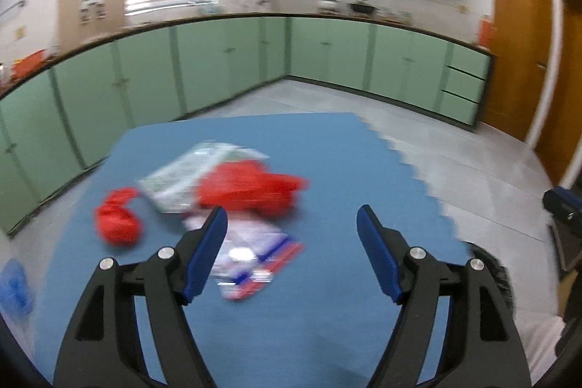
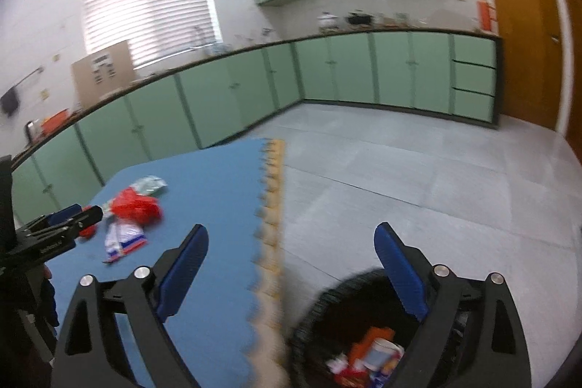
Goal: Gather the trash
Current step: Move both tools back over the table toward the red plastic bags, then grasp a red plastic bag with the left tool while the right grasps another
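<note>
Trash lies on a blue foam mat (image 1: pixel 327 155): a crumpled red wrapper (image 1: pixel 251 188), a smaller red wrapper (image 1: pixel 118 220), a clear green-printed bag (image 1: pixel 189 173) and a white, red and blue packet (image 1: pixel 254 257). My left gripper (image 1: pixel 291 224) is open and empty, just above and short of the white packet. My right gripper (image 2: pixel 291 242) is open and empty over the mat's right edge (image 2: pixel 271 242), above a black mesh bin (image 2: pixel 327 315) that holds several wrappers (image 2: pixel 374 351). The left gripper (image 2: pixel 72 224) shows at the left of the right wrist view, near the same trash pile (image 2: pixel 134 206).
Green base cabinets (image 1: pixel 327 60) run along the far walls with a cluttered counter above. Grey tiled floor (image 2: pixel 418 177) lies right of the mat. A wooden door (image 1: pixel 516 46) stands at the right. A blue object (image 1: pixel 14 282) sits at the mat's left edge.
</note>
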A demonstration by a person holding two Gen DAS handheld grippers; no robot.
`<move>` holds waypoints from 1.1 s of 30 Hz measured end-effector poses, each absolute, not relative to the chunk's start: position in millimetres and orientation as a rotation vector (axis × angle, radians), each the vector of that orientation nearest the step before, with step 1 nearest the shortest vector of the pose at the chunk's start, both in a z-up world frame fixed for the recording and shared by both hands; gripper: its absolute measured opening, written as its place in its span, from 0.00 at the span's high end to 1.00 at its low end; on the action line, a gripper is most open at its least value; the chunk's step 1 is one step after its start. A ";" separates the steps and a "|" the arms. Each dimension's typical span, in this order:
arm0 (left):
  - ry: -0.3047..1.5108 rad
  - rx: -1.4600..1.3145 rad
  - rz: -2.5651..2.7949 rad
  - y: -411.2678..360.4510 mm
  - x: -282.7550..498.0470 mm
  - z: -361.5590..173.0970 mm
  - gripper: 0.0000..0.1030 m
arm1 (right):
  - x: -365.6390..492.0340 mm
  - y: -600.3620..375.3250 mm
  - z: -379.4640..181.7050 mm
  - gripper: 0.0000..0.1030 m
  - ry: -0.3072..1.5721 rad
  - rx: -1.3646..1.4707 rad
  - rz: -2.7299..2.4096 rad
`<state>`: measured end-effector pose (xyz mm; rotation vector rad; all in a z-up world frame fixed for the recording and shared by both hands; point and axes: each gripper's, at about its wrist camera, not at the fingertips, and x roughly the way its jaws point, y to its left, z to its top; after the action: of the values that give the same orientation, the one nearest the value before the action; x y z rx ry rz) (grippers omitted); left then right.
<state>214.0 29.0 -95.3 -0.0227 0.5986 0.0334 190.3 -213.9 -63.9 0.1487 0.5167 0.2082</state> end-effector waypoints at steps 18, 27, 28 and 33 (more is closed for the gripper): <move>0.653 -0.088 0.314 177.1 229.9 -109.9 0.23 | 289.0 1.7 -91.6 0.12 0.588 -0.055 0.478; 0.743 -0.133 0.334 198.8 258.9 -136.9 0.19 | 325.5 28.6 -118.4 0.12 0.683 -0.072 0.473; 0.753 -0.136 0.333 200.2 262.1 -139.3 0.19 | 329.3 29.1 -119.8 0.12 0.693 -0.066 0.473; 0.822 -0.183 0.330 208.0 277.5 -149.8 0.19 | 344.9 36.2 -128.3 0.14 0.761 -0.069 0.494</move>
<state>277.5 208.0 -149.8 -0.1826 0.8219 0.3304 344.9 36.2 -128.3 -0.0686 0.7609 0.4940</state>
